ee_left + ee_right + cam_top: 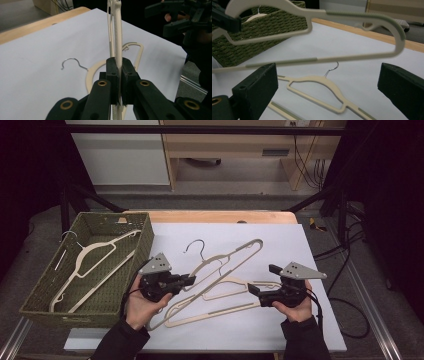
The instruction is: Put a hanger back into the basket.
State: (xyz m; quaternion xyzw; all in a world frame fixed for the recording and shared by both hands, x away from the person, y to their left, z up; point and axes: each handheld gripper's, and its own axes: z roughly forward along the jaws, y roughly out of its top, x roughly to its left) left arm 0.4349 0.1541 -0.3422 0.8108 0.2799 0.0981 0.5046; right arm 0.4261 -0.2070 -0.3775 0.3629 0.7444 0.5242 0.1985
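Note:
My left gripper (pixel 192 280) (pixel 119 62) is shut on the edge of a beige plastic hanger (pixel 235 252) (pixel 117 32) (pixel 352 16), which slants above the white sheet. A second beige hanger (pixel 220 312) (pixel 317 81) with a wire hook (pixel 72 61) lies flat on the sheet under it. My right gripper (pixel 262 279) (pixel 329 85) is open beside the raised hanger's lower bar, with nothing between its pads. In the left gripper view, the right gripper (pixel 162 18) shows at the upper right.
A green woven basket (pixel 145 235) (pixel 269 27) stands at the left on the table and holds another beige hanger (pixel 95 252). The white sheet (pixel 280 240) covers the wooden table (pixel 215 216). Black frame bars and cables run along the right side.

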